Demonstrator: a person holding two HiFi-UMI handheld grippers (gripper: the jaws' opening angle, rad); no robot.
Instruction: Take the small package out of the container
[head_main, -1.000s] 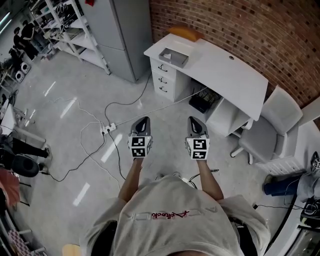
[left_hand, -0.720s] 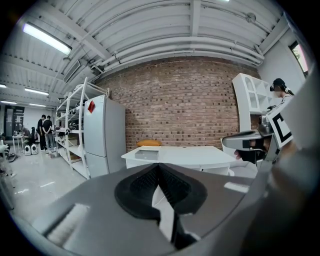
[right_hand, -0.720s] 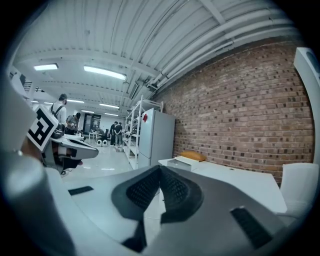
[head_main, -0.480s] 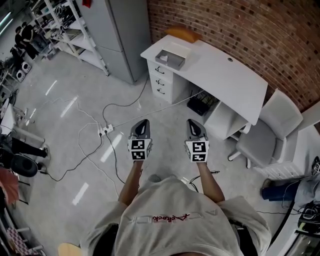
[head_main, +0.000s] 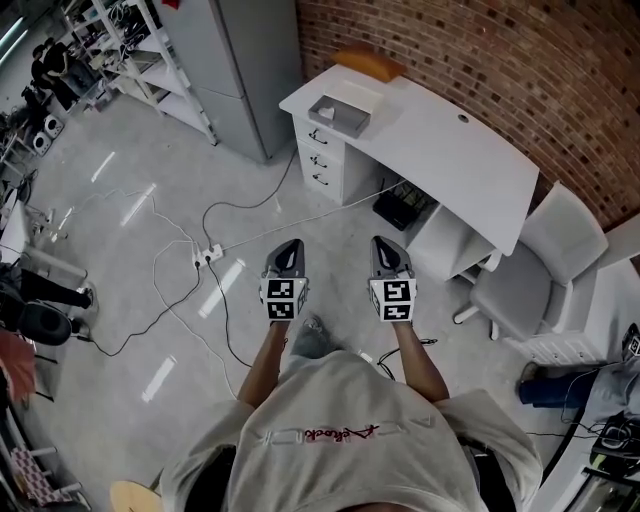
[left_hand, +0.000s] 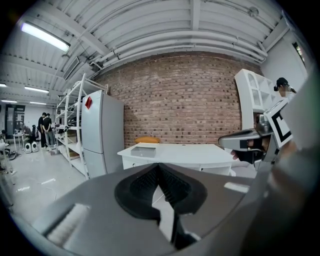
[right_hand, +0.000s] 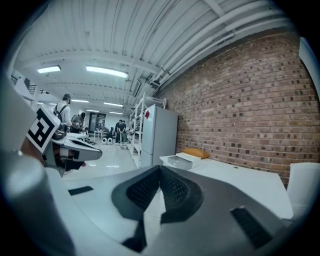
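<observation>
White desk (head_main: 450, 150) carries the grey container (head_main: 338, 113) at its left end; any small package inside we cannot make out from here. Our left gripper (head_main: 289, 244) and right gripper (head_main: 388, 243) both hold their jaws pressed together on nothing, well apart from the desk, so we should step close and open 1 wide above the rim before reaching in.

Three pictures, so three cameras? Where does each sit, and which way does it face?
Head view: on the person's head, facing steeply down at the white desk; shirt, forearms, left tool and right tool show.
Left gripper view: on the left tool, facing along its shut jaws toward the desk.
Right gripper view: on the right tool, likewise; the left tool shows beside it.
Shared: the desk's grey container.
</observation>
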